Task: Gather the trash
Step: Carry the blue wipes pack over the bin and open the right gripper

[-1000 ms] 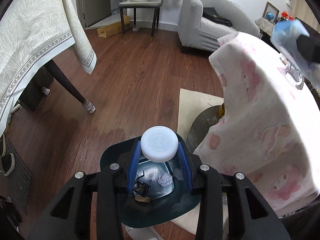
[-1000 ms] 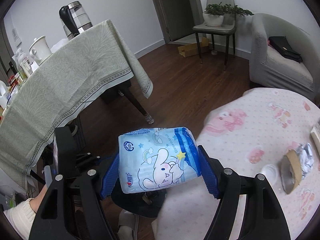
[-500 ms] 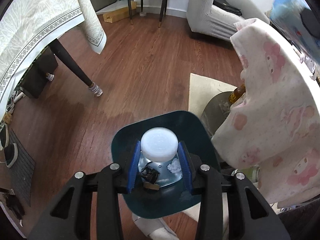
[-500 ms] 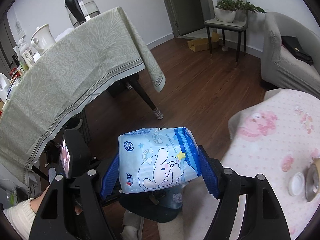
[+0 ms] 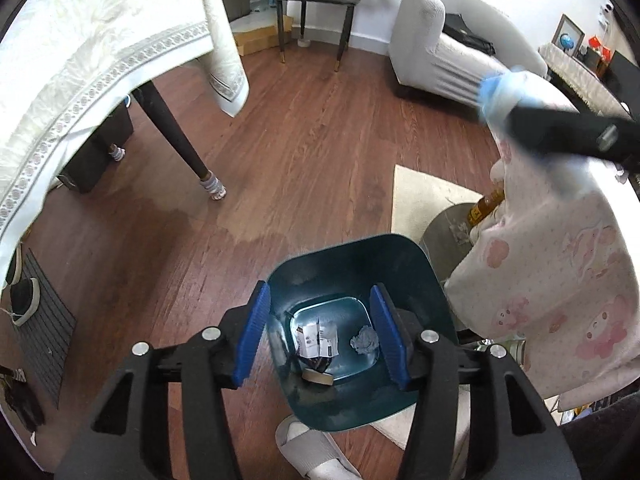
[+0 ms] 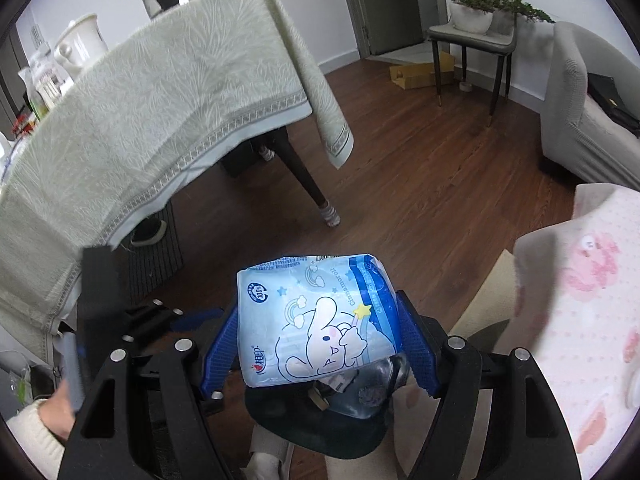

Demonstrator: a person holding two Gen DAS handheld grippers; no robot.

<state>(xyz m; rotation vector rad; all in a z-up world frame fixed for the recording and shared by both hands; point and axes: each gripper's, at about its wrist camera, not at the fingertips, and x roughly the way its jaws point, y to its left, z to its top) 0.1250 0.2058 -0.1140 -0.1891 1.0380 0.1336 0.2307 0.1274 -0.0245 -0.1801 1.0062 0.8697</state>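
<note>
A dark teal trash bin [image 5: 352,258] stands on the wood floor below my left gripper [image 5: 322,332], which is open and empty above the bin's mouth. Scraps lie at the bin's bottom: a paper wrapper [image 5: 318,336], a crumpled tissue [image 5: 365,340] and a tape roll [image 5: 317,377]. My right gripper [image 6: 318,344] is shut on a blue-and-white tissue pack [image 6: 316,320] printed with a cartoon rabbit. It holds the pack over the bin [image 6: 320,432]. The pack also shows blurred at the upper right of the left wrist view [image 5: 496,98].
A low table with a pink cartoon cloth [image 5: 560,280] stands right of the bin. A tall table with a cream cloth [image 6: 160,92] is to the left, its dark leg [image 5: 176,136] on the floor. A grey sofa [image 5: 440,40], a chair with a plant [image 6: 472,36] and a beige rug [image 5: 420,196] lie beyond.
My left gripper has opened and the white round lid it held is gone from between its fingers. My right gripper has carried the tissue pack from the pink table to over the bin.
</note>
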